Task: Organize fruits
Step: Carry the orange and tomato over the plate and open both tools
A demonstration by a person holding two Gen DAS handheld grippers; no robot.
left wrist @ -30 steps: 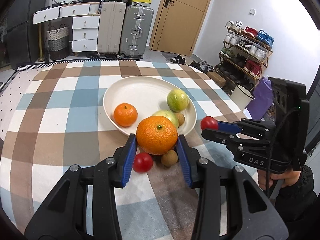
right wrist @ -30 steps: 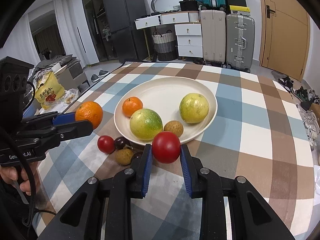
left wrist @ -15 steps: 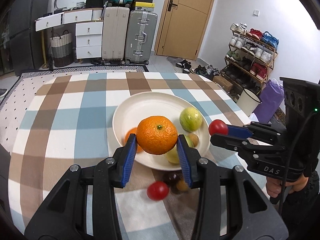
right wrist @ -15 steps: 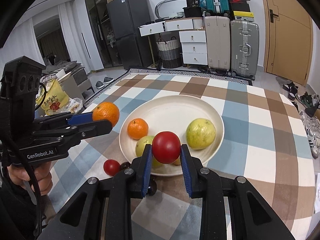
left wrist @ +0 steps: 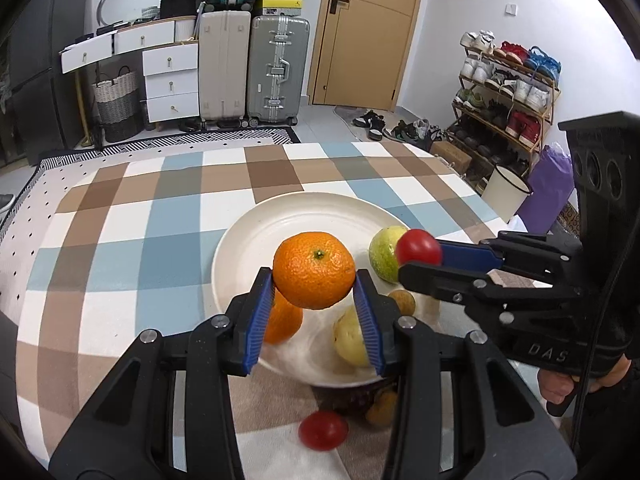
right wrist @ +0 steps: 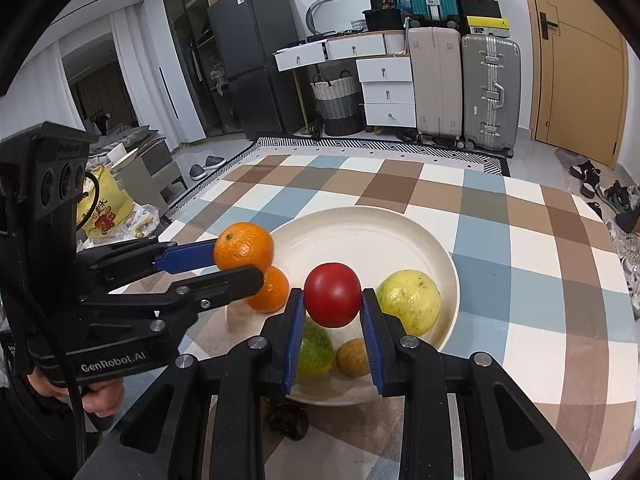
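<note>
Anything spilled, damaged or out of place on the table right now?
Nothing is spilled or damaged. A few fruits lie loose on the checked cloth outside the near rim of the plate: a red tomato, a small brown fruit and a dark one.

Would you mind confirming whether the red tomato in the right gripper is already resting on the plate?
No, the red tomato is clamped between the right gripper fingers, raised above the plate rather than lying on it.
</note>
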